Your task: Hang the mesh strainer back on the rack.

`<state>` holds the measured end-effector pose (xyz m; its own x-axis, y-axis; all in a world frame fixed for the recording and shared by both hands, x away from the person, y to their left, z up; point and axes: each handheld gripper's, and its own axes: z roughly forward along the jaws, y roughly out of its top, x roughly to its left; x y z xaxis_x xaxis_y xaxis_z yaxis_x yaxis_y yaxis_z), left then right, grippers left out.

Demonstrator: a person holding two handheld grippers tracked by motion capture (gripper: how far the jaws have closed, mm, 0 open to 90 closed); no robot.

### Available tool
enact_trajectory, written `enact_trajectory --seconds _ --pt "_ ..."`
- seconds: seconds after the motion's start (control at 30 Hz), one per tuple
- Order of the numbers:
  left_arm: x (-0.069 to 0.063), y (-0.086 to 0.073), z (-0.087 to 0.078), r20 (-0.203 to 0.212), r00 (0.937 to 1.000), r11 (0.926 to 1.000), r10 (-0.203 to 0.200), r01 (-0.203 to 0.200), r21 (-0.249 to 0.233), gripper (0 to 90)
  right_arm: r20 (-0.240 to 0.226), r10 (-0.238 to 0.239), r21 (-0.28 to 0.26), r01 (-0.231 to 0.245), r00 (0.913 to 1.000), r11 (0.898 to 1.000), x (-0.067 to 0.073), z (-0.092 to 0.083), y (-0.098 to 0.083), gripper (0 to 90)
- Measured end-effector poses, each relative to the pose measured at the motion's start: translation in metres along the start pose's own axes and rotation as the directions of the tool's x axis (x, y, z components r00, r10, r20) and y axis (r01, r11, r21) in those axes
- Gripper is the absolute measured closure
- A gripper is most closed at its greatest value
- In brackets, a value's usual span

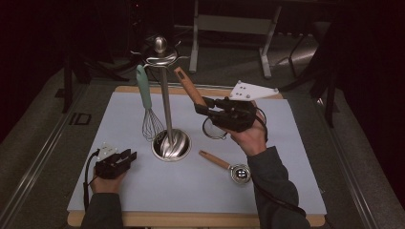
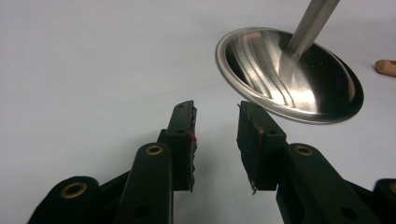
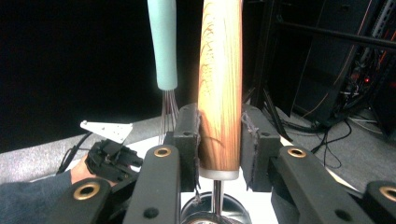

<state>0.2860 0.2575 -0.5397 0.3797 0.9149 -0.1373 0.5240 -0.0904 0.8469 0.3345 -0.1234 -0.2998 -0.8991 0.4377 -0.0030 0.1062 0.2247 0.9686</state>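
Observation:
A steel utensil stand (image 1: 171,145) rises on a thin pole from a round base in the middle of the mat. From its top hangs a whisk (image 1: 144,90) with a teal handle (image 3: 163,42). My right gripper (image 1: 200,108) is lifted to the right of the pole, shut on the wooden handle (image 3: 219,93) of a small mesh strainer (image 1: 214,129), which slants up toward the stand's top. My left gripper (image 1: 130,156) rests low at the front left. Its jaws (image 2: 215,109) stand open with nothing between them, pointing at the stand's base (image 2: 289,74).
A wooden-handled metal scoop (image 1: 229,168) lies on the pale mat (image 1: 286,143) in front of the right hand; its handle tip (image 2: 386,66) shows beyond the base. Dark floor and table legs (image 1: 229,28) lie behind the board.

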Motion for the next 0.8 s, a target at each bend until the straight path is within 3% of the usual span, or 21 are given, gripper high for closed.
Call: enact_trajectory --seconds 0.6,0.8 --pt "0.0 0.0 0.0 0.0 1.0 1.0 0.002 -0.002 0.0 67.1 -0.013 -0.018 -0.026 0.017 0.9998 1.0 0.004 -0.003 0.011 70.6" --pt "0.0 0.0 0.0 -0.001 1.0 1.0 0.002 -0.002 0.0 67.1 -0.041 -0.01 -0.048 0.008 0.9991 0.999 0.006 -0.006 0.014 70.5"
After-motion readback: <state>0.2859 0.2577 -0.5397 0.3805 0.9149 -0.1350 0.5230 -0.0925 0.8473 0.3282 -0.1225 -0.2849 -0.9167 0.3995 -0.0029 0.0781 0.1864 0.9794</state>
